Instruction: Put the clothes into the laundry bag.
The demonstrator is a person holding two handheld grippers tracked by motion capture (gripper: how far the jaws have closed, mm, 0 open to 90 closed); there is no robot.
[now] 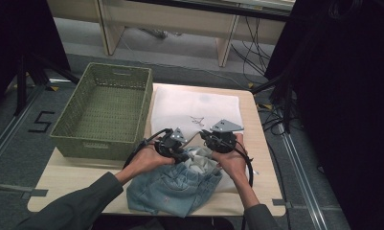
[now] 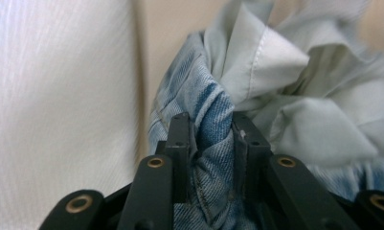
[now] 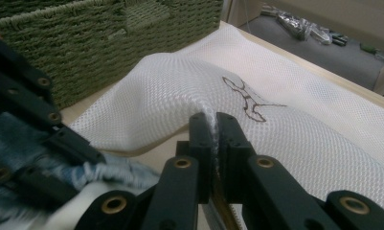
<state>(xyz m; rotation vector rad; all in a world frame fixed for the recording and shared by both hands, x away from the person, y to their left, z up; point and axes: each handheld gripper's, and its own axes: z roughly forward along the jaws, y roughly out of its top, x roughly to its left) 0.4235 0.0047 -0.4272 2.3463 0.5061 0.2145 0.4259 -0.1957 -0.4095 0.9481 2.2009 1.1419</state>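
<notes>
A pair of light blue jeans [image 1: 173,189] lies bunched at the table's near edge, its pale pocket lining [image 2: 285,96] turned out. My left gripper [image 2: 211,122] is shut on a fold of the denim [image 2: 208,103], which bulges up between the jaws. From above, that gripper [image 1: 181,154] sits at the top of the jeans. A white mesh bag [image 1: 194,108] with a dark drawn mark lies flat behind them. My right gripper [image 3: 212,120] is shut on the near edge of the mesh bag [image 3: 285,129] and lifts it into a ridge. In the high view the right gripper [image 1: 208,141] is close beside the left one.
A green woven basket [image 1: 91,146] stands at the table's left, touching the mesh bag's left side, and nothing lies in it. The wooden table [image 1: 65,177] ends just right of the bag. Black stands and cables rise beside the table on both sides.
</notes>
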